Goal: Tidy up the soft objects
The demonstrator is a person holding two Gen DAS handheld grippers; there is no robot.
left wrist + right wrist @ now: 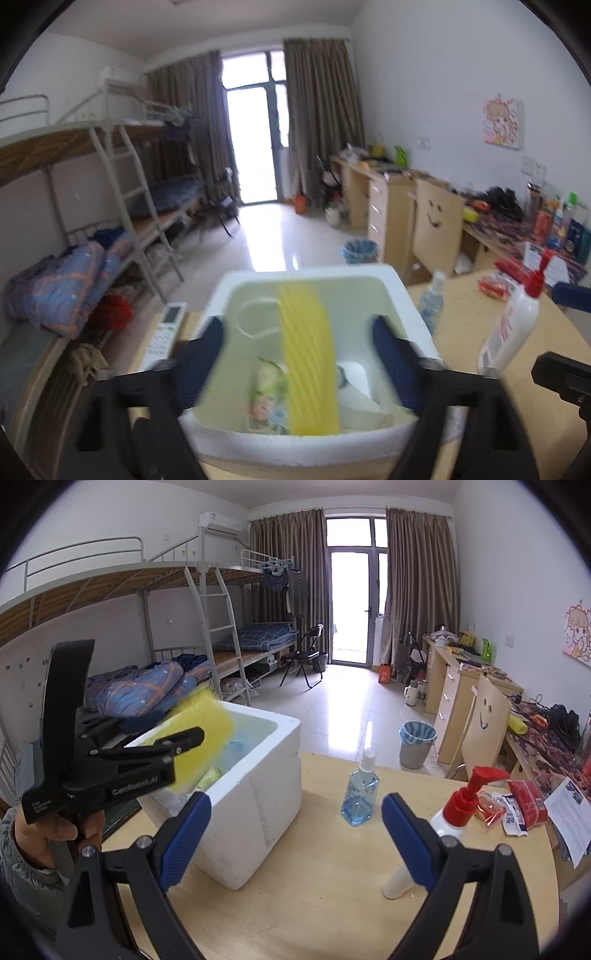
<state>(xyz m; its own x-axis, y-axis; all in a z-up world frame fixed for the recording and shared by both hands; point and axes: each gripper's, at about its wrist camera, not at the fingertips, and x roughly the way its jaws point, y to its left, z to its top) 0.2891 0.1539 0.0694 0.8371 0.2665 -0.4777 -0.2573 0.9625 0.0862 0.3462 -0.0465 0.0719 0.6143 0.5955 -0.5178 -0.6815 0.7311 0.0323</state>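
The white foam box point(255, 794) sits on the table as the collecting bin. Above its opening, the left gripper point(299, 332) hangs with jaws spread wide, the yellow cloth point(308, 354) blurred between them, apparently dropping inside. Beside the box, the right gripper point(295, 834) waits wide and empty.

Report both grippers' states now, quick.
Left gripper: open over the foam box; yellow sponge blurred between its fingers, apparently released.
Right gripper: open, holding nothing.
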